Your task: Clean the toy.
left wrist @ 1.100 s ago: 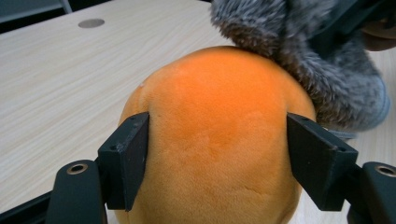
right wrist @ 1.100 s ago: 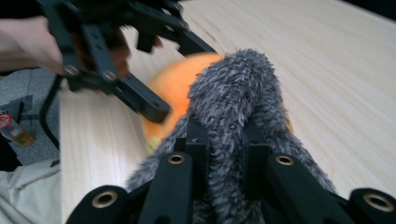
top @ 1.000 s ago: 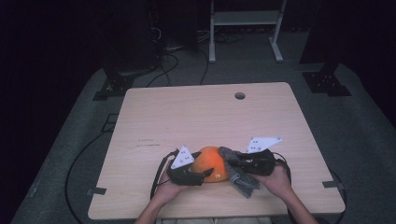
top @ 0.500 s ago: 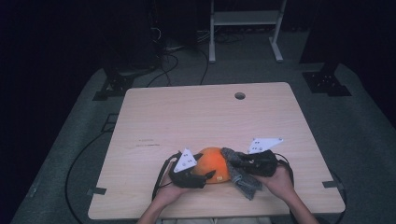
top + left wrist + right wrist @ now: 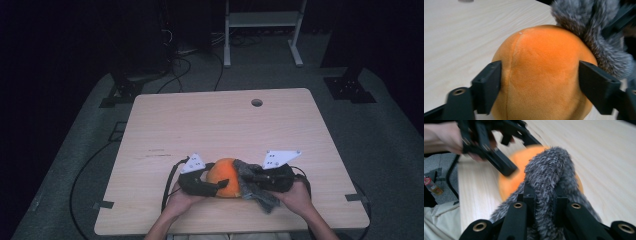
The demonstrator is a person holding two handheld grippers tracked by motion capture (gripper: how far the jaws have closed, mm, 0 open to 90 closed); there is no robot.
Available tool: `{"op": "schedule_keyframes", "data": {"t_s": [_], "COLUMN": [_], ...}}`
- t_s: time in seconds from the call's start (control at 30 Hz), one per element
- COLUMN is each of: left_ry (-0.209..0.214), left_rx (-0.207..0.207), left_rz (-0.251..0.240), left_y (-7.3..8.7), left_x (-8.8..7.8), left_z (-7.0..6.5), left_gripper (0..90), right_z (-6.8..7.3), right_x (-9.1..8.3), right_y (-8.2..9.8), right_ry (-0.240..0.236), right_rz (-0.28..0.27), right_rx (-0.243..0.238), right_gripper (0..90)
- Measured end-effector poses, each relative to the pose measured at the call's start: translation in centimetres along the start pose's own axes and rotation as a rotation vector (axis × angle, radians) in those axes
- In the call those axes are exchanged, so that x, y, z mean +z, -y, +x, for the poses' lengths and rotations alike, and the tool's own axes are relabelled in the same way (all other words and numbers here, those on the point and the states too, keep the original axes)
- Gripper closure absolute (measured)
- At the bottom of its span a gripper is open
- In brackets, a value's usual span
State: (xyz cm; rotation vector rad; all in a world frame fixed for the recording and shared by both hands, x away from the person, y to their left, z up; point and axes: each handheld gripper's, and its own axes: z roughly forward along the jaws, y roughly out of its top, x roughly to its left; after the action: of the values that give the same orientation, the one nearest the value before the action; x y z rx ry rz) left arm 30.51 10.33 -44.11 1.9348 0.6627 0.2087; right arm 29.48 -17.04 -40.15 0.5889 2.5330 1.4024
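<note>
Wooden worktop (image 5: 210, 125) carried a soft orange ball (image 5: 541, 75) between the spread, opening left tool (image 5: 540, 86); right tool (image 5: 543, 195) pinched its light grey fur (image 5: 549, 167).

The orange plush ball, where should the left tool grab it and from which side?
Grip the orange ball across its widest part, coming level from the person's left, as the left tool already does. It is round and soft, so pads on opposite flanks will sink in and hold. Its right side is covered by the grey fur that the right tool pinches.
</note>
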Motion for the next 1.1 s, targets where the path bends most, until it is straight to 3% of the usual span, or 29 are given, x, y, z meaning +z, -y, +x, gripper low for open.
{"op": "schedule_keyframes", "data": {"t_s": [0.1, 0.13, 0.23, 0.27, 0.3, 0.37, 0.43, 0.47, 0.5, 0.53, 0.57, 0.63, 0.73, 0.77, 0.83, 0.93, 1.0, 1.1], "left_ry": [-0.042, -0.042, -0.025, -0.017, -0.017, -0.034, -0.037, -0.037, -0.040, -0.041, -0.031, -0.006, 0.045, 0.049, 0.035, -0.015, -0.037, -0.034], "left_rx": [0.104, 0.119, 0.110, 0.083, 0.083, 0.113, 0.143, 0.156, 0.172, 0.179, 0.179, 0.128, -0.013, -0.031, -0.006, 0.081, 0.121, 0.119], "left_rz": [0.010, 0.015, 0.004, 0.002, 0.002, 0.005, 0.011, 0.014, 0.014, 0.017, 0.021, 0.011, 0.042, 0.045, 0.044, 0.029, 0.013, 0.003], "left_y": [-0.3, -0.3, -0.3, -0.2, -0.2, -0.3, -0.4, -0.5, -0.5, -0.5, -0.5, -0.6, -0.4, -0.2, -0.2, -0.7, -1.0, -1.1], "left_x": [0.1, 0.0, -0.2, -0.2, -0.2, 0.1, 0.2, 0.4, 0.4, 0.4, 0.3, 0.0, 0.5, 0.7, 0.7, 0.4, 0.1, -0.2], "left_z": [-1.2, -1.3, -1.0, -0.8, -0.8, -1.3, -1.7, -1.9, -2.1, -2.2, -2.1, -1.4, -0.1, 0.0, -0.2, -1.3, -1.9, -1.8], "left_gripper": [26.9, 27.6, 25.5, 23.7, 23.8, 24.8, 25.7, 26.0, 25.4, 25.4, 24.0, 17.6, 8.1, 8.4, 15.5, 28.9, 31.6, 33.0], "right_z": [0.5, 0.5, -0.4, -1.0, -1.0, -1.1, -0.7, -0.1, 0.4, 0.4, 0.4, -0.1, -0.8, -0.9, -0.7, 0.7, 1.1, 0.0], "right_x": [0.3, 0.5, 0.3, -0.1, -0.1, -0.3, -0.5, -0.5, -0.2, -0.2, 0.0, 0.1, -0.5, -0.5, -0.6, -0.3, 0.1, -0.2], "right_y": [-0.5, -0.4, 0.2, 0.7, 0.7, 0.9, 0.4, 0.0, -0.6, -0.6, -0.6, 0.0, 0.6, 0.7, 0.4, -0.6, -0.8, -0.1], "right_ry": [0.002, 0.004, 0.009, 0.042, 0.042, 0.055, 0.046, 0.022, 0.016, 0.016, 0.019, 0.015, 0.014, 0.020, 0.029, -0.009, 0.004, 0.025], "right_rz": [-0.010, 0.000, 0.018, 0.041, 0.041, 0.053, 0.027, -0.004, -0.007, -0.007, 0.005, 0.019, 0.019, 0.021, 0.016, -0.023, -0.005, 0.004], "right_rx": [-0.026, -0.030, 0.000, 0.020, 0.020, 0.027, 0.012, -0.006, -0.038, -0.038, -0.041, -0.026, 0.003, 0.007, 0.005, -0.042, -0.069, -0.033], "right_gripper": [77.2, 77.3, 77.7, 77.8, 77.8, 77.8, 77.7, 77.6, 77.6, 77.6, 77.5, 77.6, 77.6, 77.6, 77.6, 77.5, 77.5, 77.7]}}
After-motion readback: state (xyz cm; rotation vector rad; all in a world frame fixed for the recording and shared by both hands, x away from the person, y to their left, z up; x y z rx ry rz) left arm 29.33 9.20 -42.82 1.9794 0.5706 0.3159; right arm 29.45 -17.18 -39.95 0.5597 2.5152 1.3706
